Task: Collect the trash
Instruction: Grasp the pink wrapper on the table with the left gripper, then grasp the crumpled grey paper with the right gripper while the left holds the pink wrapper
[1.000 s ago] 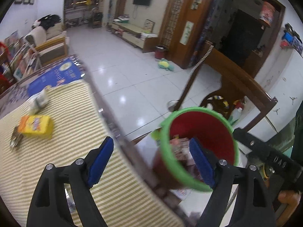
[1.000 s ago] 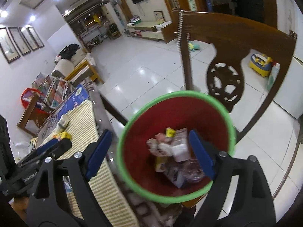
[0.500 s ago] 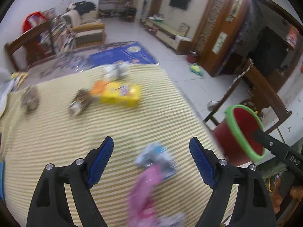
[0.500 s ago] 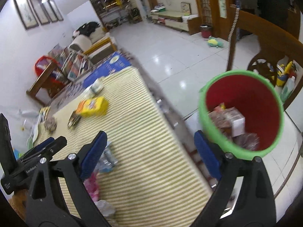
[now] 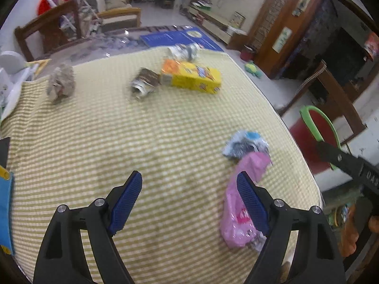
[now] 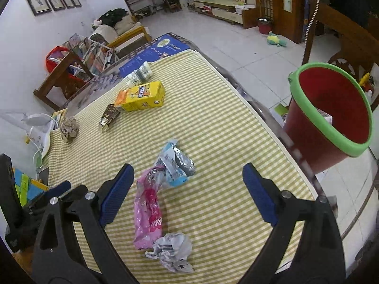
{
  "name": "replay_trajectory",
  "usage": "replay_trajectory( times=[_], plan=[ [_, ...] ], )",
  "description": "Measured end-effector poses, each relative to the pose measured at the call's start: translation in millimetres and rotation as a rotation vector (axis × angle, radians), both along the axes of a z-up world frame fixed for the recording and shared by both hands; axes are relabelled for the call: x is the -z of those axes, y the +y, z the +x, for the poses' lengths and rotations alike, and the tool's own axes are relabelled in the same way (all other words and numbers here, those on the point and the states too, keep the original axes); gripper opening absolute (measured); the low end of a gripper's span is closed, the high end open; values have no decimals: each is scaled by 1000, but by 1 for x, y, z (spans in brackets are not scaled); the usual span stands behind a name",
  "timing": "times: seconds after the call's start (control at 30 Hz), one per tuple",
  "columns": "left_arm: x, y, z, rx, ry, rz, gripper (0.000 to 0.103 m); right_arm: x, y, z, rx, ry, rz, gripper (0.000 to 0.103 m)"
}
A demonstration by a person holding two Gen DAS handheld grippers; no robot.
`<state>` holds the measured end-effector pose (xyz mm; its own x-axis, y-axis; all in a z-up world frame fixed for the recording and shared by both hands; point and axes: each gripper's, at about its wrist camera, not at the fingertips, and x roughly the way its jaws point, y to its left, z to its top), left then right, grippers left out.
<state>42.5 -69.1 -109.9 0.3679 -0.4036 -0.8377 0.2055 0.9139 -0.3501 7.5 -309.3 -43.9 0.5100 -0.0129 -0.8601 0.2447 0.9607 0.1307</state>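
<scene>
Right wrist: crinkled pink wrapper (image 6: 147, 209) on checked cloth (image 6: 213, 127).

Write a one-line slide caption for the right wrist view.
Open right claw above pink wrapper and crumpled paper on checked tablecloth; red bin stands beside the table.

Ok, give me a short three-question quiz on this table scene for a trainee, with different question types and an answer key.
1. True or false: the yellow cardboard box lies on the striped yellow tablecloth.
2. Multiple choice: the pink plastic wrapper touches which item? A) the crumpled brown paper ball B) the light-blue foil packet C) the red bucket with a green rim
3. Fill in: neither the left gripper nor the right gripper holds anything; both are ____.

Key: 1 true; 2 B; 3 open
</scene>
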Motion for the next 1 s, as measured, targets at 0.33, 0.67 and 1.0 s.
replay_trajectory(
  times=[0.33, 0.67, 1.0],
  plan=[
    [39, -63, 9, 210, 95, -28, 77, -2, -14, -26, 77, 27, -35, 91],
    [76, -68, 13, 203, 247, -96, 22, 13, -16, -44, 63, 91, 2, 91],
    [30, -23, 17, 69, 82, -87, 19, 40, 14, -52, -76, 186, 45, 91]
  ],
)
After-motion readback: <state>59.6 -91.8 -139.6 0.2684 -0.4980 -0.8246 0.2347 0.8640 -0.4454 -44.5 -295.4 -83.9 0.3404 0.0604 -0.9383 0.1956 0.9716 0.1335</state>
